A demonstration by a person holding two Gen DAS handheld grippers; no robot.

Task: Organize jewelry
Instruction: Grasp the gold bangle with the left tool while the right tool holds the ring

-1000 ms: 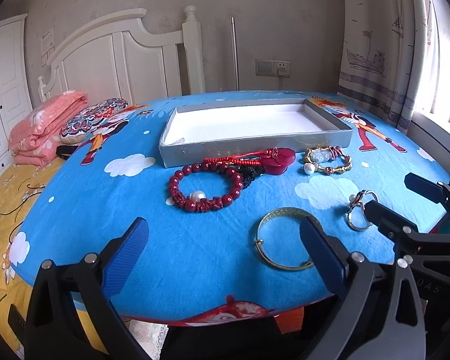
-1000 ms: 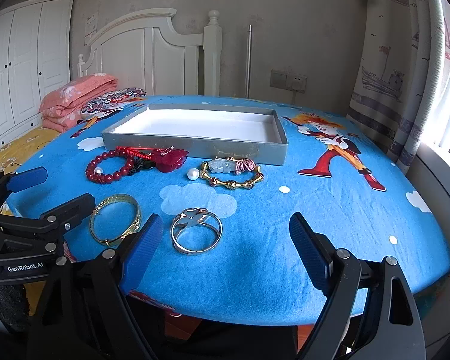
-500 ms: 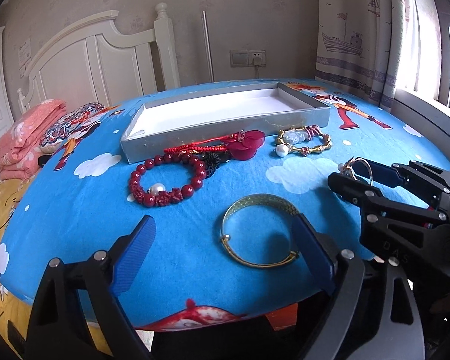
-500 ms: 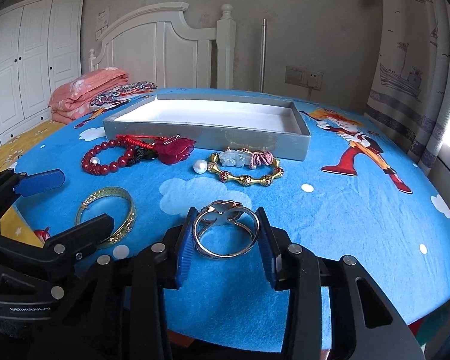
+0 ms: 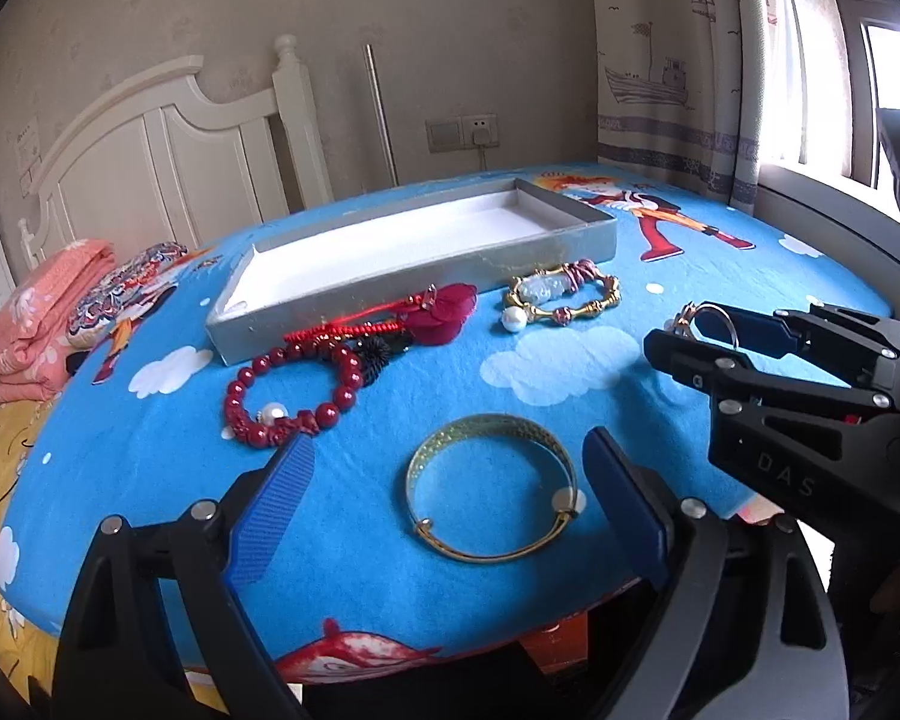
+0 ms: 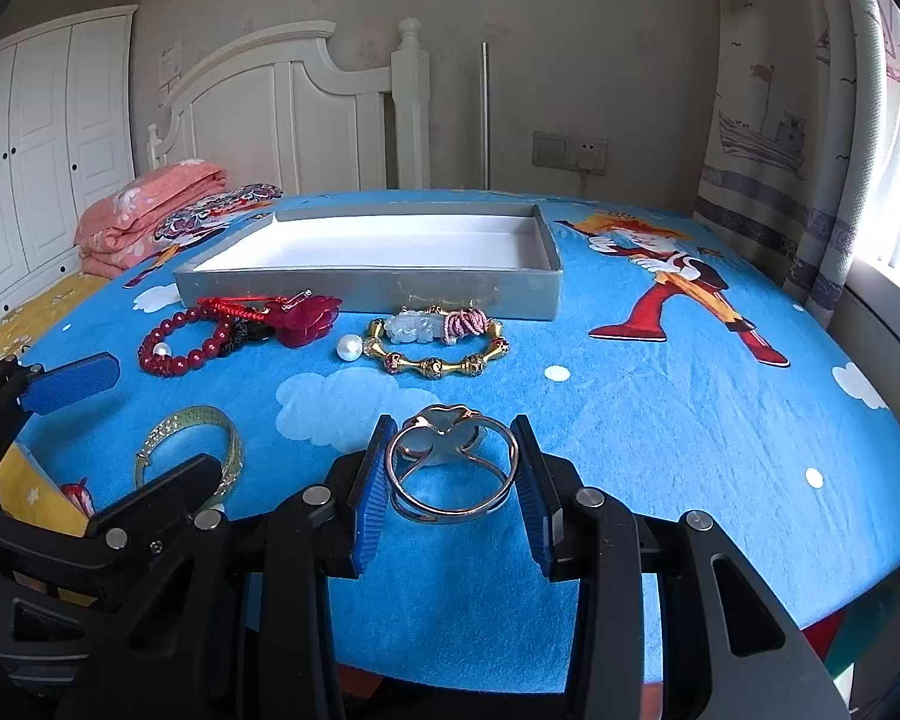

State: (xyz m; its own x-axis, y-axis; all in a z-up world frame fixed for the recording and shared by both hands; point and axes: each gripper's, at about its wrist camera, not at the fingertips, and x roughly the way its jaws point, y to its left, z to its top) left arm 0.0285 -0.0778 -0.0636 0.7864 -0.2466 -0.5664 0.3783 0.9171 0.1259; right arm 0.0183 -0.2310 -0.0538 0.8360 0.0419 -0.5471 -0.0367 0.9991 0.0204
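A silver-toned metal ring with crossed bands and a pale heart-shaped stone (image 6: pixel 450 468) stands upright between the ribbed blue pads (image 6: pixel 371 495) of the right gripper (image 6: pixel 453 495), which pinch its band from both sides, low over the near part of the blue cartoon-print tablecloth (image 6: pixel 660 420). The band is smooth and polished; whether it touches the cloth cannot be told.

The left gripper (image 5: pixel 444 510) has its fingers spread wide, one to each side of a thin gold bangle with a finely textured face (image 5: pixel 492 489), which lies flat on the cloth; neither pad touches it.

Farther back lie a dark red round-bead bracelet with one white pearl (image 5: pixel 291 390), a red cord with a glossy crimson flower (image 5: pixel 444 315) touching it, a loose white pearl (image 6: pixel 349 349), and a gold bamboo-link bracelet with a pale carved stone and pink cord wrap (image 6: pixel 435 342).

Behind these, a shallow rectangular grey cardboard tray with a white lining (image 6: pixel 390 294) sits with its front wall just beside the flower and the bamboo-link bracelet.
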